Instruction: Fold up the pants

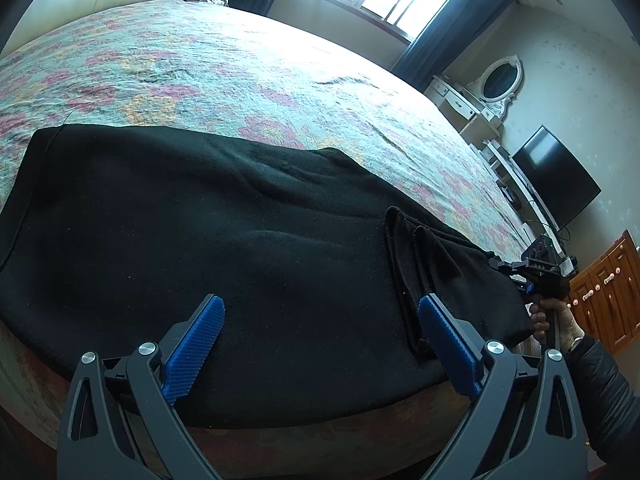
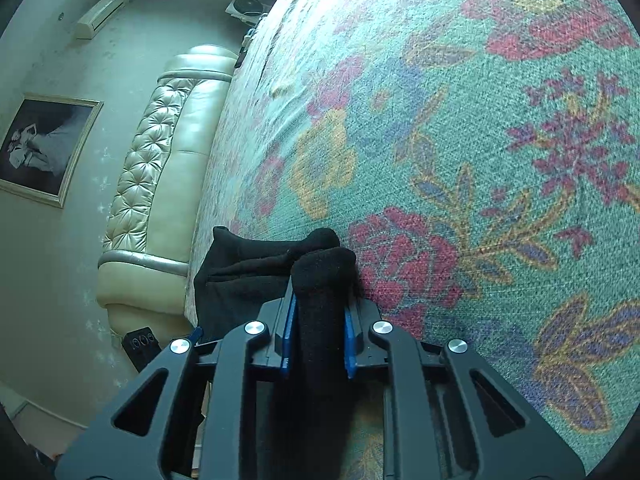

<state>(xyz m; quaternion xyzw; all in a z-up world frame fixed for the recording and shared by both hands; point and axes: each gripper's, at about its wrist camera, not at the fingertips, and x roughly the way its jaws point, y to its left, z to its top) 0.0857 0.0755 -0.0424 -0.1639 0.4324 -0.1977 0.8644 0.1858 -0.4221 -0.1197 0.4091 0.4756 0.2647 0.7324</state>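
Black pants (image 1: 208,248) lie spread across the near part of the flowered bed cover (image 1: 248,76), with folded leg ends at the right. My left gripper (image 1: 320,324) hovers open over the near edge of the pants, nothing between its blue pads (image 1: 198,344). In the right wrist view my right gripper (image 2: 318,320) is shut on a bunched fold of the black pants (image 2: 320,280), which fills the gap between the blue pads (image 2: 289,332). The same right gripper (image 1: 520,270) shows in the left wrist view at the pants' right end, held by a hand (image 1: 560,320).
A cream padded headboard (image 2: 160,184) runs along the bed's far side. A dressing table with an oval mirror (image 1: 500,80), a dark TV screen (image 1: 556,176) and a wooden cabinet (image 1: 608,296) stand to the right. The bed's near edge (image 1: 320,436) drops off below the pants.
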